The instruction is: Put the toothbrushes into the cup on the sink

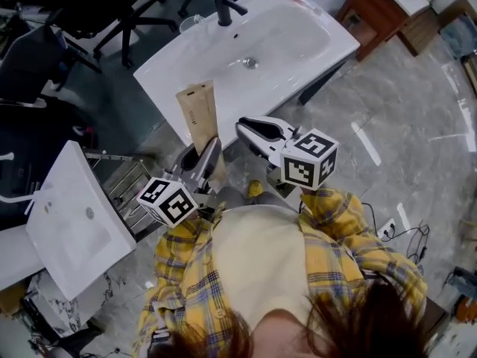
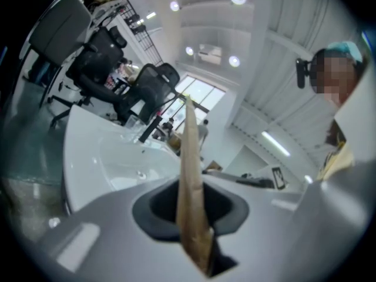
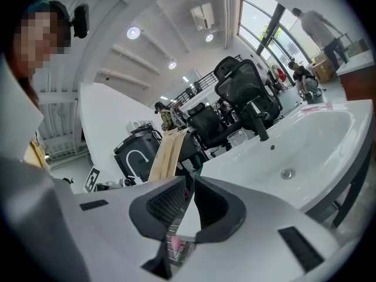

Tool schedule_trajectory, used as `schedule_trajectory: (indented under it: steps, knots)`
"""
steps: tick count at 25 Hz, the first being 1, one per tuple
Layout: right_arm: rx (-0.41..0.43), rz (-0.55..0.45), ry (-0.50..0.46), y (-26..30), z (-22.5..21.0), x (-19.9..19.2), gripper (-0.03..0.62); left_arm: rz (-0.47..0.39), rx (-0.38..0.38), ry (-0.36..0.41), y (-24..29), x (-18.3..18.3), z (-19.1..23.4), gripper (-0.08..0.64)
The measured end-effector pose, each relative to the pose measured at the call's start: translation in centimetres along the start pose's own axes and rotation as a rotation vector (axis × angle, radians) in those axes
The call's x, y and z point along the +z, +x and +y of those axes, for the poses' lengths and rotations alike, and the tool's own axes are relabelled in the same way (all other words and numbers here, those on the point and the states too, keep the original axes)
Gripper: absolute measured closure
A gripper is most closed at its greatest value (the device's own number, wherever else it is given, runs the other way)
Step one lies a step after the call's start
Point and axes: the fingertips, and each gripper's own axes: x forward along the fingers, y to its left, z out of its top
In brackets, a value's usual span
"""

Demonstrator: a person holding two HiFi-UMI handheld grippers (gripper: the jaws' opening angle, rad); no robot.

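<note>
My left gripper (image 1: 201, 149) is shut on a flat tan cardboard package (image 1: 198, 114), holding it upright in front of the sink's near edge. In the left gripper view the package (image 2: 189, 175) stands edge-on between the jaws. My right gripper (image 1: 250, 130) hovers just right of it, its jaws close together on a white toothbrush (image 3: 187, 216) with a pink end low in the gap. The white sink (image 1: 298, 43) lies ahead. A clear glass cup (image 1: 191, 22) stands on its back rim beside the black faucet (image 1: 222, 6), far from both grippers.
A second white basin (image 1: 74, 222) rests at the left, with a metal rack (image 1: 127, 189) beside it. Black office chairs (image 1: 112, 6) crowd behind the sink. A wooden cabinet (image 1: 380, 6) stands at the upper right, and cables (image 1: 406, 233) trail on the tiled floor.
</note>
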Motion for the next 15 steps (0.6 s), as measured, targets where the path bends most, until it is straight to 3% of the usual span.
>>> schedule_trajectory:
  steps: [7,15]
  knots:
    - [0.003,0.01,0.005,2.8,-0.2,1.6,0.575,0.007,-0.019,-0.012,0.2,2.2,2.2,0.506]
    - [-0.012,-0.033,-0.013,7.9,0.5,4.8,0.575,0.048,-0.157,-0.063,0.4,5.4,5.6,0.506]
